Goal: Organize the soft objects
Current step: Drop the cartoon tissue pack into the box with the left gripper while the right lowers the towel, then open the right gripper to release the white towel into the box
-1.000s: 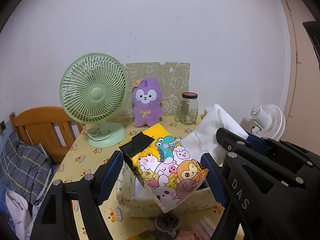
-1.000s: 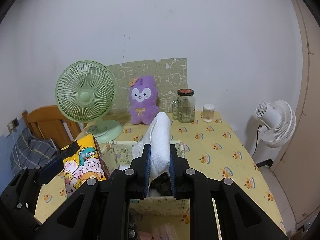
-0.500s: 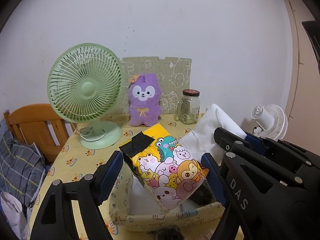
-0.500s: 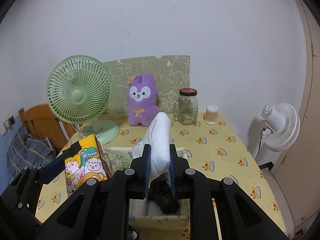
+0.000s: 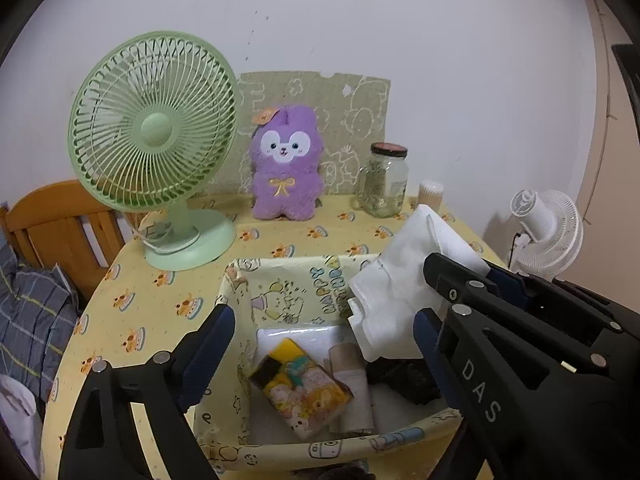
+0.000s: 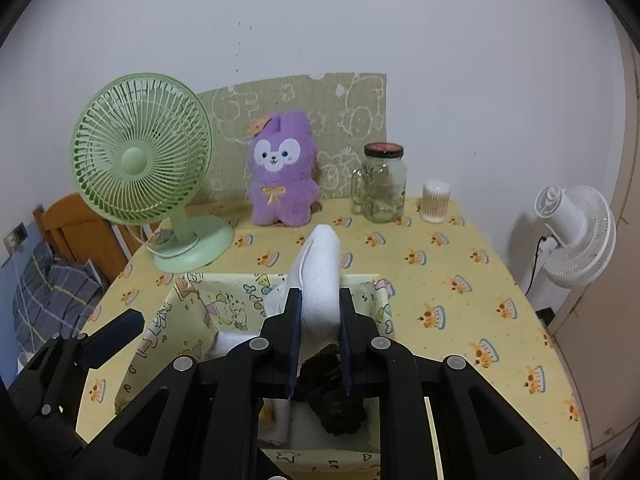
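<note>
Soft things here gather in a fabric bin (image 5: 280, 280) with pale yellow cartoon-printed walls, standing near the front edge of the desk (image 6: 460, 264), which wears a yellow cloth dotted with small cakes. Inside the bin lie a white packet (image 5: 304, 338) against the back wall, a beige roll (image 5: 354, 384), a dark crumpled piece (image 5: 404, 378) on the right side, and a yellow pouch (image 5: 302, 392) printed with cartoon animals, lying flat and tilted across the bin's floor.

At the back left corner of the desk stands a green fan (image 5: 154, 140). A green printed board (image 5: 352, 120) leans against the wall along the back edge, and a purple plush (image 5: 286, 168) with a white face and a yellow bow sits upright in front of it. To its right are a glass jar (image 5: 384, 184) with a dark lid and, nearer the right edge, a small tub of cotton swabs (image 6: 435, 201). A white fan (image 6: 576, 232) stands off the desk on the right; a wooden chair (image 5: 52, 224) stands off it on the left.

The left gripper (image 5: 320, 344) hangs over the bin, its jaws having just been opening; they stand wide apart with nothing pressed between them, the pouch lying below. The right gripper (image 6: 320, 320) is clamped on a folded white cloth (image 6: 322, 276), thick and soft, which stands up out of the jaws above the bin's right half.
</note>
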Motion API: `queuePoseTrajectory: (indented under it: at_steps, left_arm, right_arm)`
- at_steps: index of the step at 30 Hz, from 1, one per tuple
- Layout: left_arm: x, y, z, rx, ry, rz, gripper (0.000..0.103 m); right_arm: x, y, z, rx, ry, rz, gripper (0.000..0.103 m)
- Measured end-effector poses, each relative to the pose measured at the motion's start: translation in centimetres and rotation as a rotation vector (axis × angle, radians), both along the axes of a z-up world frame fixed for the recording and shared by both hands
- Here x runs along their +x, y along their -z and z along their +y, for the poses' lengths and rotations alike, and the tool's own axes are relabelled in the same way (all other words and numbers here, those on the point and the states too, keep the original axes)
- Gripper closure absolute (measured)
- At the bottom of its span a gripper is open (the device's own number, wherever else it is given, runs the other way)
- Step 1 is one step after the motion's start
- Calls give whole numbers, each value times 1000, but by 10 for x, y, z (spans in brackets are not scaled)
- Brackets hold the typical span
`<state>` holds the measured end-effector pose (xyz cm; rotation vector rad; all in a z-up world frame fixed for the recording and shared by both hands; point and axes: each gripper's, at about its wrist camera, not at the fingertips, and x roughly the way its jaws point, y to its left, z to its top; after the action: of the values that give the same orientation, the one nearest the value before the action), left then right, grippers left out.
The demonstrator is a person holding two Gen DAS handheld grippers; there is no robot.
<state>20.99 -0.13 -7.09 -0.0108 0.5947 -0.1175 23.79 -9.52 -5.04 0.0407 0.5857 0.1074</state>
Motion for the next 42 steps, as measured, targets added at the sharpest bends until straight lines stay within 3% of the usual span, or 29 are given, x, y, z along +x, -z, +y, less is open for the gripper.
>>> queuePoseTrajectory:
  at_steps: [11,16,20,27,42]
  left_arm:
    - [11,17,15,19,-69,56,8]
    - [16,25,19,6,-85,83,8]
    - [18,28,20,-9,-79,90,7]
    - [16,26,19,-14,-75,91,6]
    - [0,11,17,-14,-82,74,6]
  right_arm:
    - [19,21,14,34,-88,55,84]
    - [27,28,18,47,-118,66,75]
    - [27,30,18,57,-121,60,32]
    - [26,28,18,27,-97,62,6]
    - [7,11,15,-8,-56,43,2]
